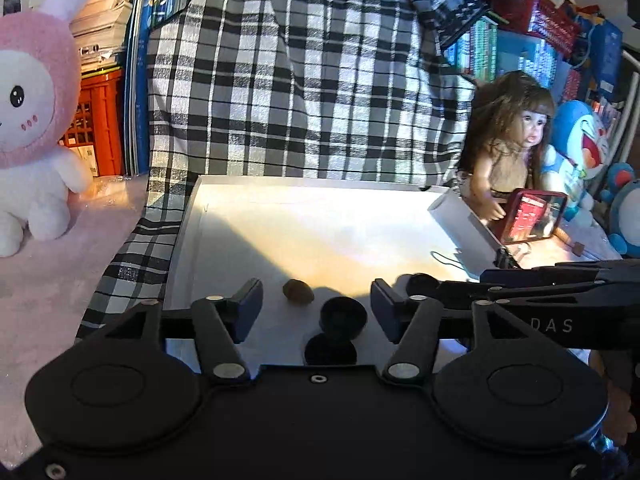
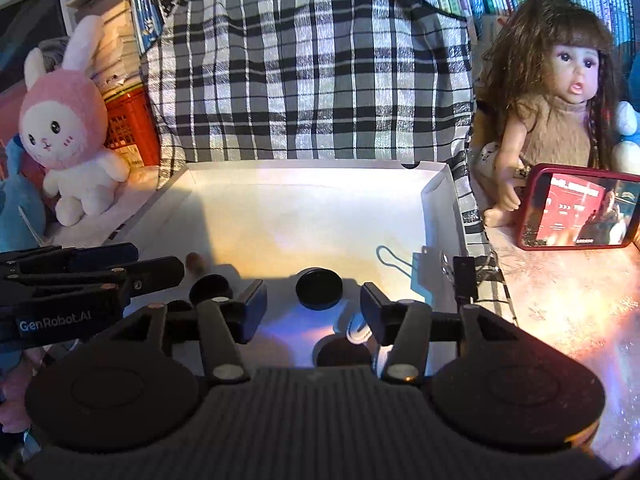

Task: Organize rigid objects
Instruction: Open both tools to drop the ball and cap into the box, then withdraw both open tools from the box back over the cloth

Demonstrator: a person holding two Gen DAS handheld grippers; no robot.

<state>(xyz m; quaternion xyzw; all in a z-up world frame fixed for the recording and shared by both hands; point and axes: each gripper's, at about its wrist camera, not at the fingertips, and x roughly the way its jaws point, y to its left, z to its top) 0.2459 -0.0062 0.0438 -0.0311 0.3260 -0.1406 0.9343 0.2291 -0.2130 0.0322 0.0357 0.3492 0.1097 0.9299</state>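
White tray (image 1: 192,216): shallow, open, set before a plaid cloth (image 1: 300,80); the landmark for all entries below.

Left gripper (image 1: 316,300): over the tray's near edge, jaws parted, pads clear of everything, nothing held. Below the gap lie 2 black caps (image 1: 343,316), 1 partly behind the other, on the tray floor. A brown nut (image 1: 297,290) lies on the tray floor just left of the caps.

Right gripper (image 2: 314,302): over the tray's near right part, jaws parted, nothing held. A black disc (image 2: 319,287) lies on the tray floor in line with the gap, beyond the fingertips, touching neither pad. Another dark round piece (image 2: 344,354) sits nearer the camera, mostly hidden. A white item (image 2: 358,330) lies by the right finger; kind unclear.

Binder clip (image 2: 460,276): on the tray's right wall.

Pink rabbit (image 1: 28,120): left of the tray.

Doll (image 2: 560,92): right of the tray, behind a red phone (image 2: 580,208).
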